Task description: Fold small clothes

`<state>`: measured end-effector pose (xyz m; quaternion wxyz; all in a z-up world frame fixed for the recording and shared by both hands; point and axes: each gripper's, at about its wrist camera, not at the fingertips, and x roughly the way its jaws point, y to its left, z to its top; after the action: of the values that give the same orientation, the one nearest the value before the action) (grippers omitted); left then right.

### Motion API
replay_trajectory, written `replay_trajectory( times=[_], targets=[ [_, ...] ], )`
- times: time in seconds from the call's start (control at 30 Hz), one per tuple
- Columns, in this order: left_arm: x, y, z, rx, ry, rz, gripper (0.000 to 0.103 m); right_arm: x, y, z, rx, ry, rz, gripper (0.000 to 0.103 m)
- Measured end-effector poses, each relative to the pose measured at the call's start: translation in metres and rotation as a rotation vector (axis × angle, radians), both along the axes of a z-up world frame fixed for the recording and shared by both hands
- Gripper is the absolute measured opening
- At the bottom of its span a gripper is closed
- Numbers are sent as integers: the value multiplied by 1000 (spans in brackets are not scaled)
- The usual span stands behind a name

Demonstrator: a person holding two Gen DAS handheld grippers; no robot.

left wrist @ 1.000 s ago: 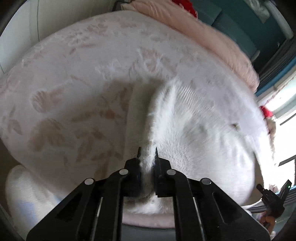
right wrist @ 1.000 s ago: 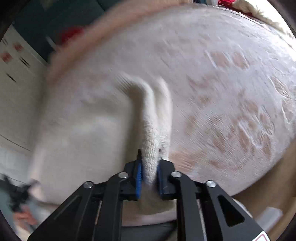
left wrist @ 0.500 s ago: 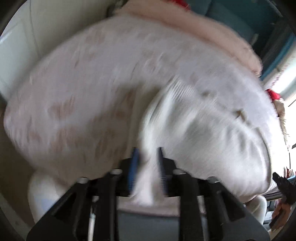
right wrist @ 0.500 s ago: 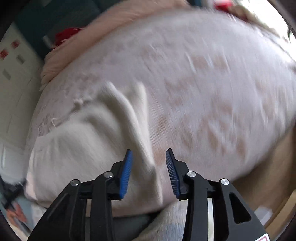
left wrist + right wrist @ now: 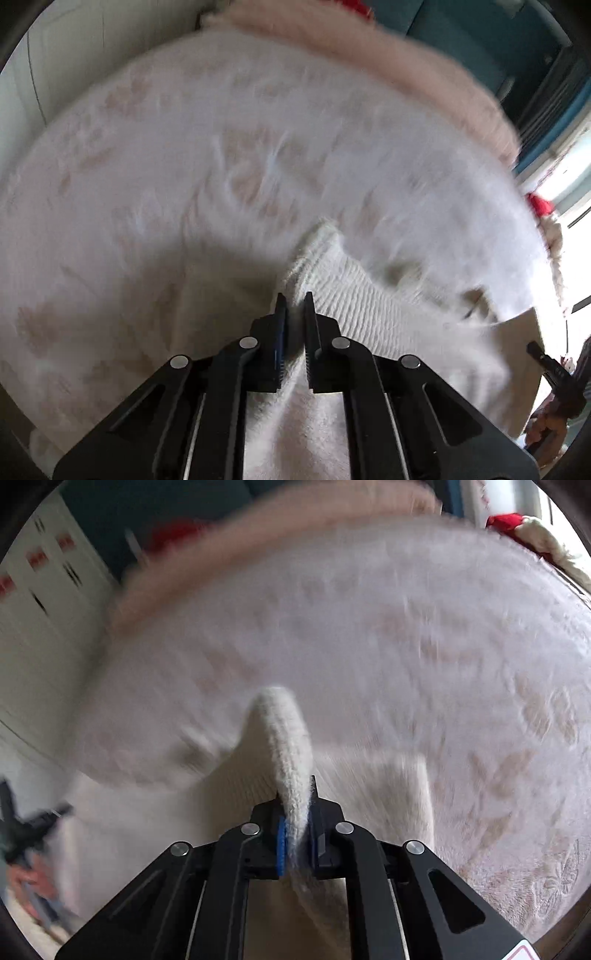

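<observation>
Reclosed since half a second back: right gripper (image 5: 297, 808), then spread wide over the cloth, now clamped on a thick rolled edge of the sweater (image 5: 291, 746). Left gripper (image 5: 294, 310) likewise drawn in, now pinching a ribbed hem of the sweater (image 5: 354, 295). Both views smeared by motion.

From the left wrist camera, starting at 9 o'clock: plush bedspread (image 5: 221, 155), pale pink-white, fuzzy, with faint tan leaf shapes pressed into the pile. At 12 o'clock, a peach fleece blanket (image 5: 388, 55) bunched along the far edge. From centre toward 4 o'clock, cream knit, ridged in fine rows near the hem, smoother farther out, lying on the bedspread and rising into the black fingers (image 5: 310, 317), blue pad visible on the left one. At 4 o'clock, near the rim, the other gripper, small and dark.

From the right wrist camera: at 9 o'clock, white cupboard doors (image 5: 40, 602) with small red and black marks, too blurred to read. At 11 o'clock, the peach blanket again. At centre, a looped, nubbly fold of cream knit standing up in a rounded hump and held between the blue pads (image 5: 281, 843); more of the garment spread below toward 6 o'clock. From 1 to 4 o'clock, bedspread with clearer leaf embossing. At 5 o'clock, corner of a red-edged label on the gripper body, text out of view.
</observation>
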<state>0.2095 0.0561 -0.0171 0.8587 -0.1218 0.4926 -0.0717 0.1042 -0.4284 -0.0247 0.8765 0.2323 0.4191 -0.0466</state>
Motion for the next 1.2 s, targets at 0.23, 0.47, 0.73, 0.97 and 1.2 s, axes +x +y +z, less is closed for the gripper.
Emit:
replay_trajectory(
  times=[0.23,0.47,0.73,0.97,1.2],
  targets=[
    [33,-14,-40,162,89,-15,9,36,-19,-69,-41,222,-22,10],
    [-28,33,6,16,-24,77,53,-23,10,17,-134,6,-76,40],
    [-140,82,-16,-130,81,235,65,-27,145,7,32,34,252,10],
    [-149,76,-57,-270,138,333,69,26,207,-52,-2,199,303,8],
    [-130,73,-56,-307,92,334,27,23,215,-69,-27,183,300,5]
  ],
)
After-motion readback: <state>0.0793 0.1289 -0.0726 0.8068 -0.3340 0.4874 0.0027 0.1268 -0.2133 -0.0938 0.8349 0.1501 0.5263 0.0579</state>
